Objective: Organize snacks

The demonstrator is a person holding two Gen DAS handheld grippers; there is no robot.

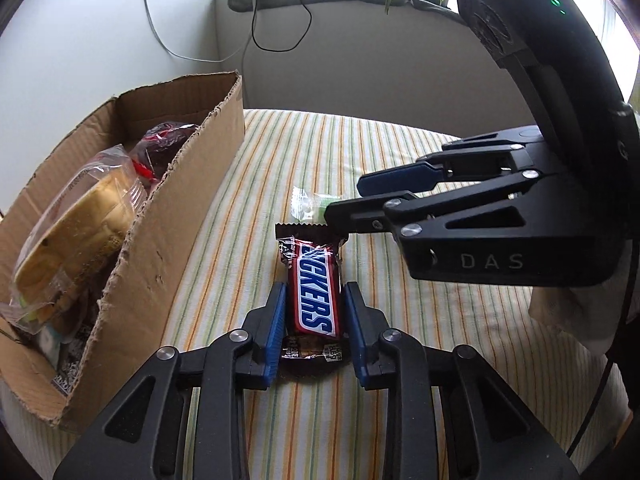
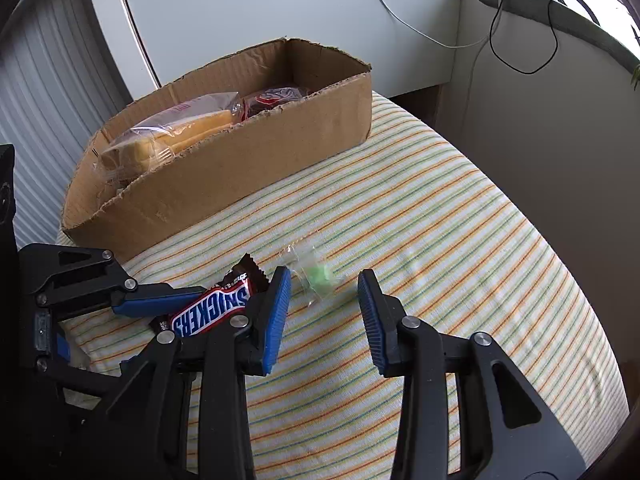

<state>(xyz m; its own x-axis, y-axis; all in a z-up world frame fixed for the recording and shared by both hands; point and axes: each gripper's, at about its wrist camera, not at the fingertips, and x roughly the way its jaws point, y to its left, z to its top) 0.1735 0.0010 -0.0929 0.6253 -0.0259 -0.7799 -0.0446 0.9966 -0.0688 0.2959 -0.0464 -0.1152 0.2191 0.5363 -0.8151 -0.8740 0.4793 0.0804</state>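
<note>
Left gripper (image 1: 314,322): jaws straddle the Snickers bar (image 1: 314,292) on the striped tabletop (image 1: 400,340), pads near its sides, not clamped.
Right gripper (image 2: 325,312): jaws apart, empty, facing the green candy (image 2: 318,276).
Left to do: both loose snacks.
Cardboard box (image 2: 248,176): holds bagged snacks; its near wall must be cleared.

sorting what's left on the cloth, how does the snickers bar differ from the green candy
The Snickers bar is larger, in an opaque brown wrapper; the green candy is small, in clear wrap. The bar sits between the left gripper pads; the candy lies ahead of the open right gripper, untouched. Both rest on the striped cloth.
</note>
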